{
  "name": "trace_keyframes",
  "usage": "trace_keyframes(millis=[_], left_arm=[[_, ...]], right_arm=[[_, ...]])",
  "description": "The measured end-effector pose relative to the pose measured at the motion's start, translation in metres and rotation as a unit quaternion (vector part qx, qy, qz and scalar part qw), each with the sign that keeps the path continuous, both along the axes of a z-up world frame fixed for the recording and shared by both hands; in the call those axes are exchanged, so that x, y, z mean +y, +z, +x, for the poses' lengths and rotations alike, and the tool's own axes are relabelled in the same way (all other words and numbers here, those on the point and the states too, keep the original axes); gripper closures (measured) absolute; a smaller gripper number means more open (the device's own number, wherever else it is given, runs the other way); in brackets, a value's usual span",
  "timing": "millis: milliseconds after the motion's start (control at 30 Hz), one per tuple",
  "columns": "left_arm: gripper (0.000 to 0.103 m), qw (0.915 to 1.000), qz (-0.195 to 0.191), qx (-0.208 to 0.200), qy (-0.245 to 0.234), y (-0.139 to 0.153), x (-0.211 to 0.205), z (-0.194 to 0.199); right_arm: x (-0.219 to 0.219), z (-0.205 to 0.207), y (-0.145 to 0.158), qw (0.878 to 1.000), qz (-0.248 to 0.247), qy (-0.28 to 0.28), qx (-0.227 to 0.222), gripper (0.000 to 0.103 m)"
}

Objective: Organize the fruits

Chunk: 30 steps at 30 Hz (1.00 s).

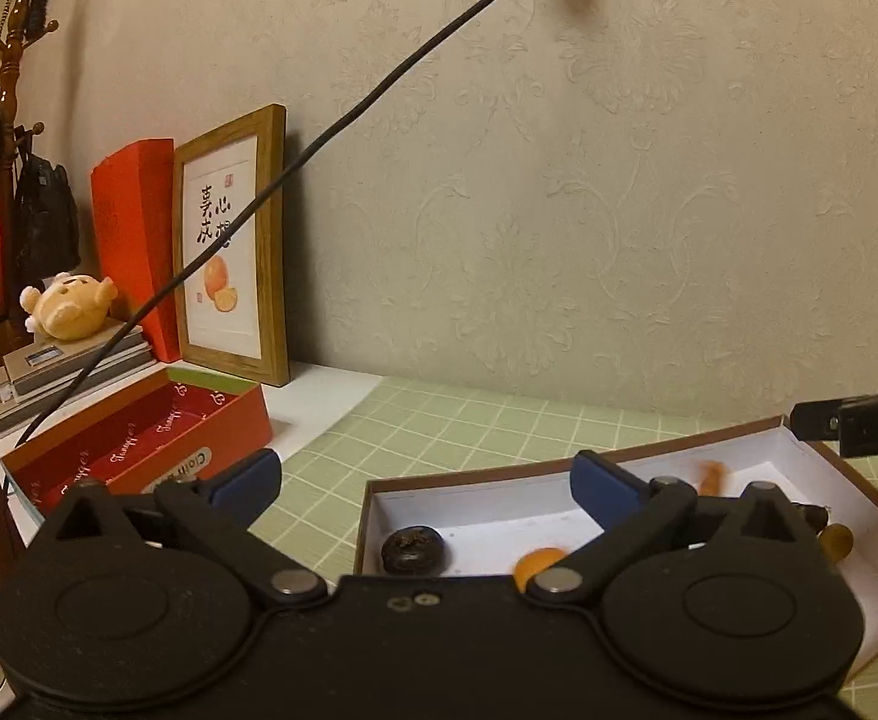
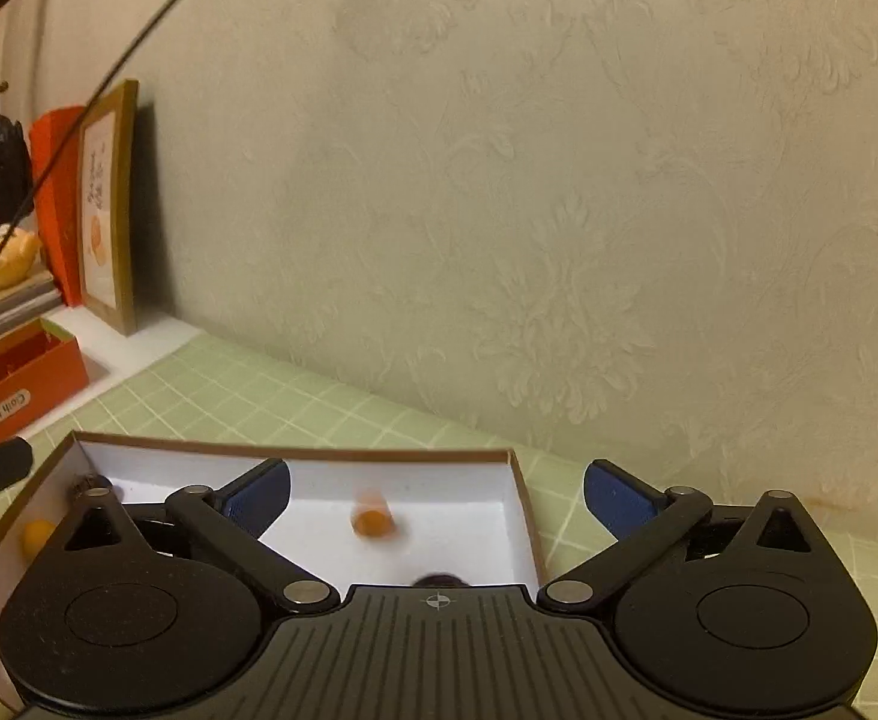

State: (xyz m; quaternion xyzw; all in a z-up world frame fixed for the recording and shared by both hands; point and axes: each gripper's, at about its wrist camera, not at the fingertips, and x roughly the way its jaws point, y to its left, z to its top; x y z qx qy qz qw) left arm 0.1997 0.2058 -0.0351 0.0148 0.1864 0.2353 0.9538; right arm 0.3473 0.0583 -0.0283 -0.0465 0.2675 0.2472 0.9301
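Both grippers, left (image 1: 423,477) and right (image 2: 435,495), hang spread and empty over the white-lined box (image 2: 517,516), where a blurred orange fruit (image 2: 371,521) lies (seemingly just dropped), so another fruit likely needs fetching next.

I see a shallow brown-walled box (image 2: 523,498) with a white floor, lying open on the green gridded mat (image 2: 294,414) on the table; inside it, a small orange fruit (image 2: 371,521) shows blurred near the middle; another orange one (image 2: 36,535) sits by the left wall; a dark wrinkled round fruit (image 1: 414,547) rests in a near corner; a further orange piece (image 1: 836,542) lies partly hidden.
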Motion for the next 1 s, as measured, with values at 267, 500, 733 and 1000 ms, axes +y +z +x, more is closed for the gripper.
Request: trace_keyframes(millis=[267,500,733,1000], left_arm=[[0.006,1.0000,-0.005,0.004,-0.004,-0.001,0.002,0.004],[0.006,0.9999,-0.014,0.004,-0.002,0.002,-0.003,-0.003],[0.006,0.9999,-0.011,-0.004,-0.008,0.016,-0.008,-0.016],[0.006,0.9992,-0.024,-0.026,-0.020,0.061,-0.025,-0.060]], right_arm=[[-0.002,0.000,0.000,1.000,0.008,0.003,0.012,0.000],[-0.004,-0.005,0.002,1.000,0.003,0.005,0.016,0.000],[-0.012,-0.015,0.017,1.000,0.012,-0.002,0.008,0.000],[-0.035,-0.060,0.070,1.000,0.028,0.000,-0.004,0.000]])
